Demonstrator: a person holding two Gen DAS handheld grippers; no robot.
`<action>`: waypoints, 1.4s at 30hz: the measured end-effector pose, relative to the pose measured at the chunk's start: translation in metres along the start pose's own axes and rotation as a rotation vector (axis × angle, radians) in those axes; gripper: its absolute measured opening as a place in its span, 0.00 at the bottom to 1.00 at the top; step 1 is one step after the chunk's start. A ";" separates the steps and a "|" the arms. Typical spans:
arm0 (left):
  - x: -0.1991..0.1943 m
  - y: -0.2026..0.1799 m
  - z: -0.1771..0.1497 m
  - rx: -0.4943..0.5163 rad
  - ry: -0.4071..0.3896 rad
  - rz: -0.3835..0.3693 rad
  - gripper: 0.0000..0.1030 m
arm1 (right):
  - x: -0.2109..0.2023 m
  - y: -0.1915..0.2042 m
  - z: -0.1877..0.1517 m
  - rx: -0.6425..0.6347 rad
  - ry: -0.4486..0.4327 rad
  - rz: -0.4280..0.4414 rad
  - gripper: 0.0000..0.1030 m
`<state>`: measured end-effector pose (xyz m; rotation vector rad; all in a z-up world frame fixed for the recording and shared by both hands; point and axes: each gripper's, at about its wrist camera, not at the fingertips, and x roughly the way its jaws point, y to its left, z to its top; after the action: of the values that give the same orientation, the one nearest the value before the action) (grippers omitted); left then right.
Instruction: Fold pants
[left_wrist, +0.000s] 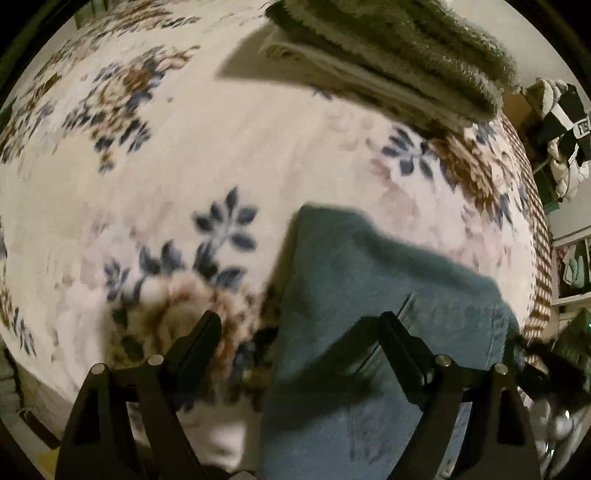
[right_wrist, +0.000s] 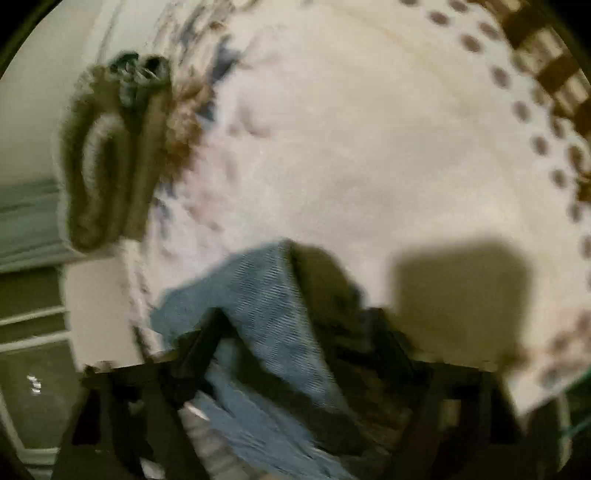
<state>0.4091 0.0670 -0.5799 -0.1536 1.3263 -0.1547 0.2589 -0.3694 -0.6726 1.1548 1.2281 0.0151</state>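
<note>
Folding is partly done: pants (left_wrist: 369, 332) lie doubled on the near blanket (left_wrist: 221, 166). Left gripper (left_wrist: 299, 325) gapes, empty; right gripper's (right_wrist: 295, 332) hold cannot be told.

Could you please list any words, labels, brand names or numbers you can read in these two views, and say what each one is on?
No text can be read with confidence.
White letters on a black patch of the black-and-white garment hanging at the right edge of the left wrist view: too small and blurred to read.
Blue pants, floral blanket, folded olive blanket: no lettering visible.
Right wrist view: none.
</note>
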 end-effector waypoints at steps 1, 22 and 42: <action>0.005 -0.004 0.007 0.006 -0.007 0.011 0.84 | -0.003 0.009 -0.002 -0.041 -0.019 -0.041 0.20; 0.001 0.001 -0.022 0.035 0.036 0.007 0.93 | -0.070 -0.023 -0.047 -0.047 -0.042 -0.206 0.65; 0.011 0.018 -0.051 -0.011 0.096 -0.045 1.00 | -0.013 -0.021 -0.081 -0.084 0.063 -0.454 0.48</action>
<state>0.3623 0.0809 -0.6057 -0.1871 1.4205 -0.1946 0.1826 -0.3321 -0.6681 0.7883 1.5078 -0.2375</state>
